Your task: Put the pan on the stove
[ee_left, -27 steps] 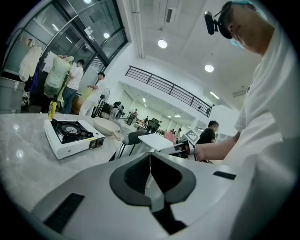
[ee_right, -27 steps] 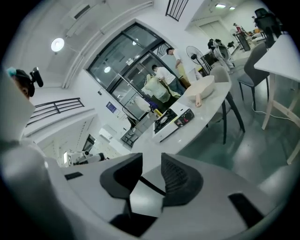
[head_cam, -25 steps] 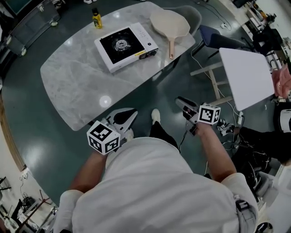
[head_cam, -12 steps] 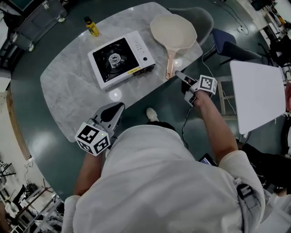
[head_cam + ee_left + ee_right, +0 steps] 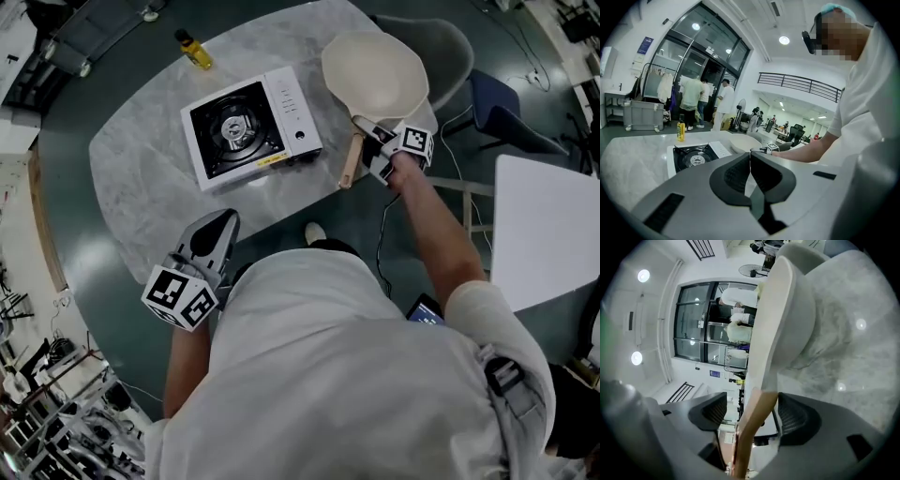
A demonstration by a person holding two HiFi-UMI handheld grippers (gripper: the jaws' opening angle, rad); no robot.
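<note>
You are at the grasp step: your right gripper (image 5: 370,142) has just opened its jaws wide around the wooden handle (image 5: 350,161) of the cream round pan (image 5: 375,70), not yet pressing; close them firmly before you lift toward the white gas stove (image 5: 248,127); your left gripper (image 5: 223,217) has its jaws together, empty.

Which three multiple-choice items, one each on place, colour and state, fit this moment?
1. Where is the pan relative to the stove?
A. on it
B. beside it on the table
C. under it

2. The bottle is
A. yellow
B. red
C. blue

3. The right tool is
A. shut and empty
B. open around the handle
C. clamped on the bottle

Answers:
1 B: in the head view the pan lies on the marble to the right of the stove, whose burner is bare.
2 A: its body is yellow under a dark cap.
3 B: the jaws have just been opening and stand apart, with the handle between them and not clamped.
</note>
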